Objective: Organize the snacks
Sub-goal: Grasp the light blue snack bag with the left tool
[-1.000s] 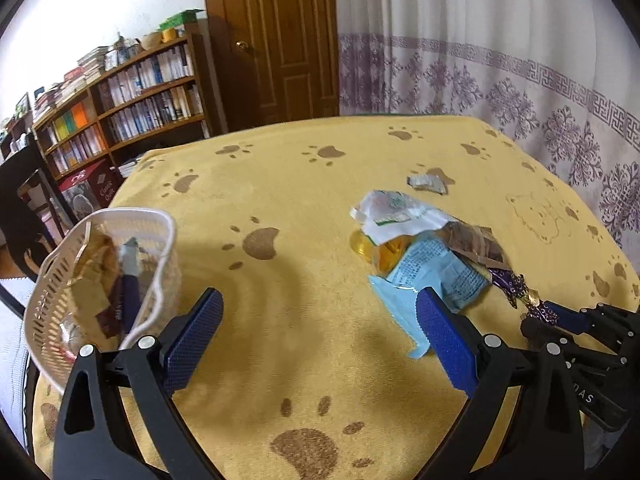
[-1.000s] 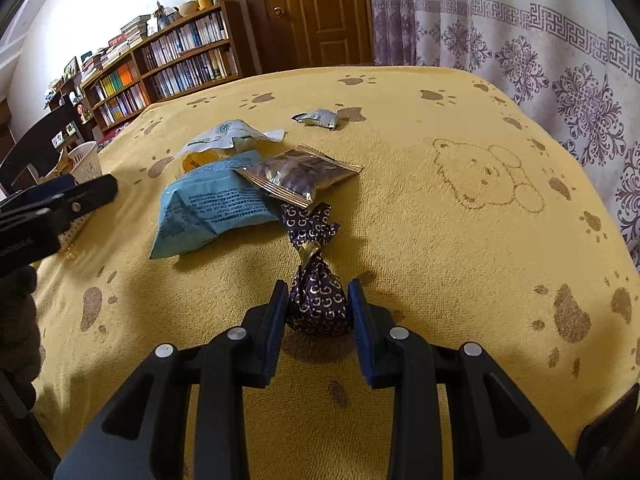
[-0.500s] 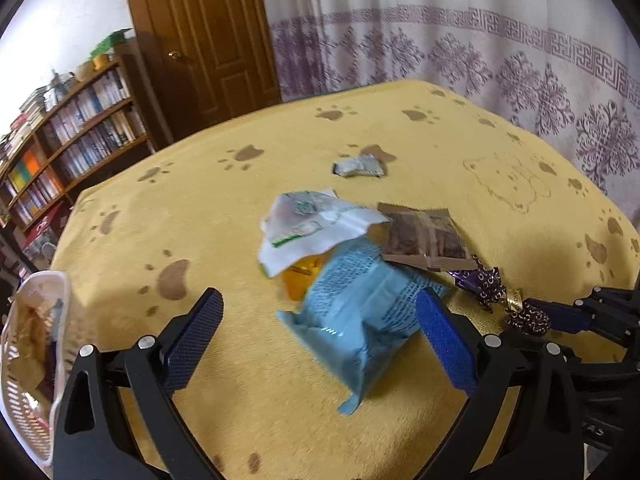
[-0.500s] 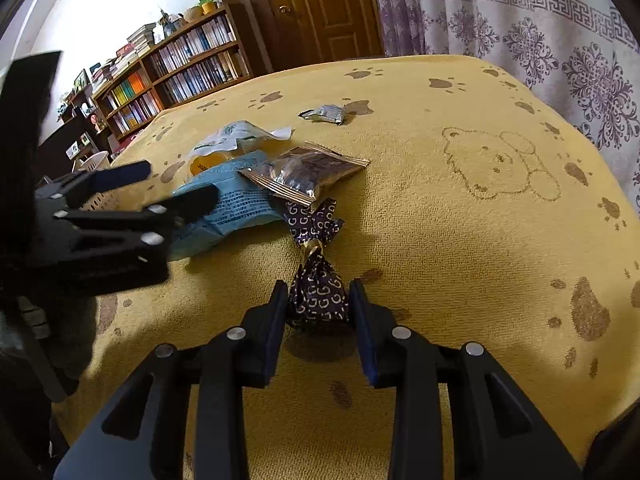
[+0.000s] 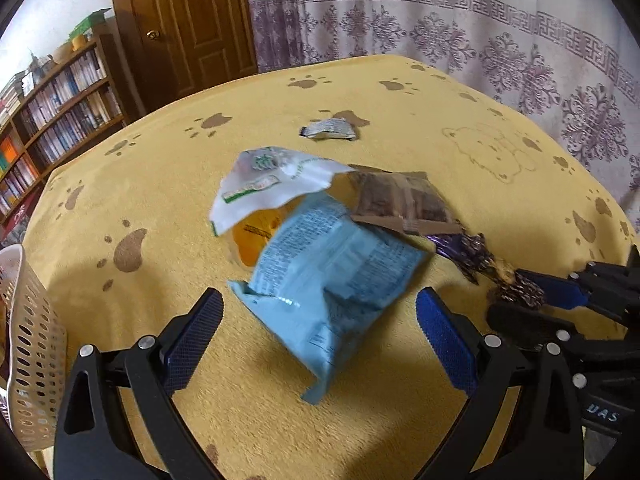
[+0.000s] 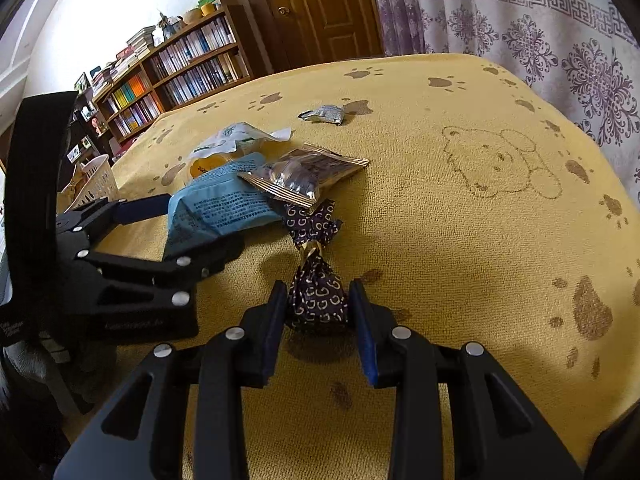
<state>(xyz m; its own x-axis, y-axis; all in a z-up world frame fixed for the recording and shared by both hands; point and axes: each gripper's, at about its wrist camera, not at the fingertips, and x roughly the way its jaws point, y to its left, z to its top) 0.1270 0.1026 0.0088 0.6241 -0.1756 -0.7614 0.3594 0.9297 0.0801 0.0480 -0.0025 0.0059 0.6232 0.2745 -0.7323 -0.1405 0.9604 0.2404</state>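
On terry cloth (image 6: 460, 248), crinkly purple candy (image 6: 318, 296), clamped right claw (image 6: 318, 312)

Evenly lit, soft indoor daylight, brightest on the white curtain (image 5: 440, 12). Strong fisheye bending and dark vignette at all corners. Slight motion blur on the blue snack bag (image 5: 332, 276) in left wrist view. Soft shadows under both grippers on the yellow tablecloth (image 6: 460, 220).
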